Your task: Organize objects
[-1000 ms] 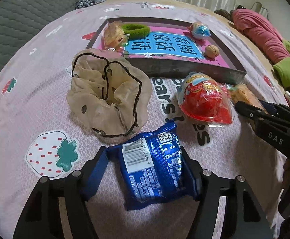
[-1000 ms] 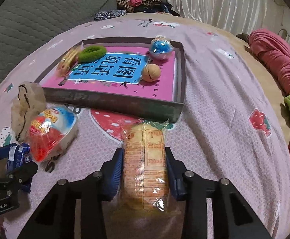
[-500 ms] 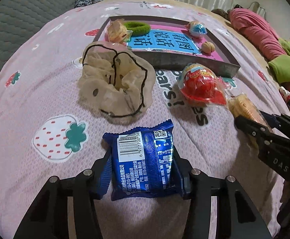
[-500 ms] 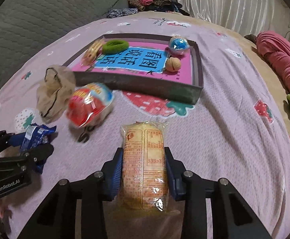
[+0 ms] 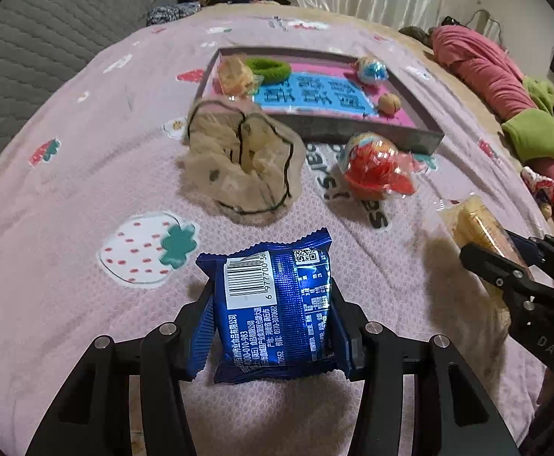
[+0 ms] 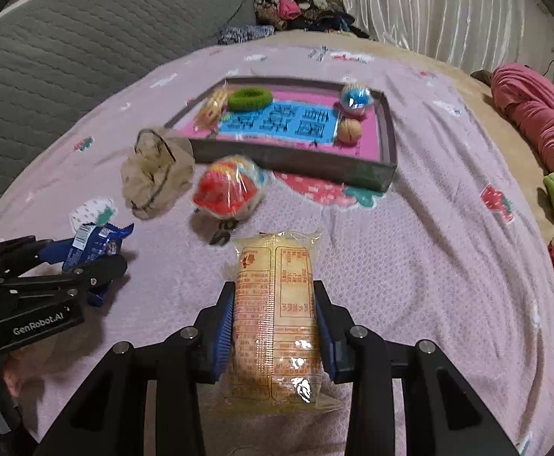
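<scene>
Blue snack packet (image 5: 275,313) is pinched in the left gripper (image 5: 277,326), whose jaws have just closed in on it; yellow wafer pack (image 6: 275,315) is clamped in the right gripper (image 6: 273,326). Ahead of both, the beige scrunchie (image 5: 239,163) and red candy ball (image 5: 375,165) lie before the tray (image 5: 353,133). Both grippers tilt downward above the bedspread (image 5: 68,190).

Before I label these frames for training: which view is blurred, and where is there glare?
Right wrist view: motion blur smears the red snack pack and the tray; the held yellow wafer pack stays sharp. Left wrist view: sharper overall, with glare on the blue foil packet; fisheye bends the bed's edges in both.
</scene>
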`<action>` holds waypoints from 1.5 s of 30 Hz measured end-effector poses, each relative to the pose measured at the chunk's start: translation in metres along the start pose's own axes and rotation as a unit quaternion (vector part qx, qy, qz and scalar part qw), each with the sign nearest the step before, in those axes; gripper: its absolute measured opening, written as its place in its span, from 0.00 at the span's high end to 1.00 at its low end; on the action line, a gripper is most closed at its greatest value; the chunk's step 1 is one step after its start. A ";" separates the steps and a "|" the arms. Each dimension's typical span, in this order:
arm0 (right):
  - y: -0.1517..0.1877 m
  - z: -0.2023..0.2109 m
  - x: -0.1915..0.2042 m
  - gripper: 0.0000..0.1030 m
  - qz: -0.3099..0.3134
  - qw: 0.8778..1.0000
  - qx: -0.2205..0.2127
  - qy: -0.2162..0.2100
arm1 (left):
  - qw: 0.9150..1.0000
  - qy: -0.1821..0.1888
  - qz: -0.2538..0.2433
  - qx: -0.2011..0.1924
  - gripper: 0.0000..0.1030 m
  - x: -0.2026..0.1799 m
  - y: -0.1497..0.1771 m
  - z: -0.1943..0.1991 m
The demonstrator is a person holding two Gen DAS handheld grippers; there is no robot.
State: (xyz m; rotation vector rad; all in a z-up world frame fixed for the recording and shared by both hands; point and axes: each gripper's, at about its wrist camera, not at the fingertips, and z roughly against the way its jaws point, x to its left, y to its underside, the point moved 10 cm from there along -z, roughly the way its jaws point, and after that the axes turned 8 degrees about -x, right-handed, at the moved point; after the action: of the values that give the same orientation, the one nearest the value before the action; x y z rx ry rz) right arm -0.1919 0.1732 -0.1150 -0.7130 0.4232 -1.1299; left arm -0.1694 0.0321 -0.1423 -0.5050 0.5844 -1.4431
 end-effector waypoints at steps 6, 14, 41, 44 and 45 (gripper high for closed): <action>-0.032 0.026 0.001 0.63 -0.003 0.999 -0.035 0.006 | 1.000 0.000 -0.020 -0.024 0.48 -0.006 -0.026 0.023; -0.085 0.054 0.002 0.63 0.005 0.997 -0.073 0.019 | 0.997 0.001 -0.037 -0.071 0.48 -0.007 -0.078 0.059; -0.214 0.075 0.004 0.63 0.036 0.986 -0.156 0.047 | 0.985 -0.012 -0.048 -0.163 0.48 -0.002 -0.220 0.083; -0.223 0.070 0.001 0.63 0.039 0.986 -0.157 0.051 | 0.985 -0.014 -0.051 -0.167 0.48 0.001 -0.232 0.080; -0.226 0.069 0.000 0.63 0.039 0.985 -0.159 0.054 | 0.984 -0.015 -0.053 -0.168 0.48 0.002 -0.236 0.079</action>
State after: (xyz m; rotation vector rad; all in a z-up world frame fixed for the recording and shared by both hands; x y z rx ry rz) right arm -0.2987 0.1387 0.0929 -0.9078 0.7281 -1.0401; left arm -0.2987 0.0118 0.0696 -0.8329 0.7930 -1.4403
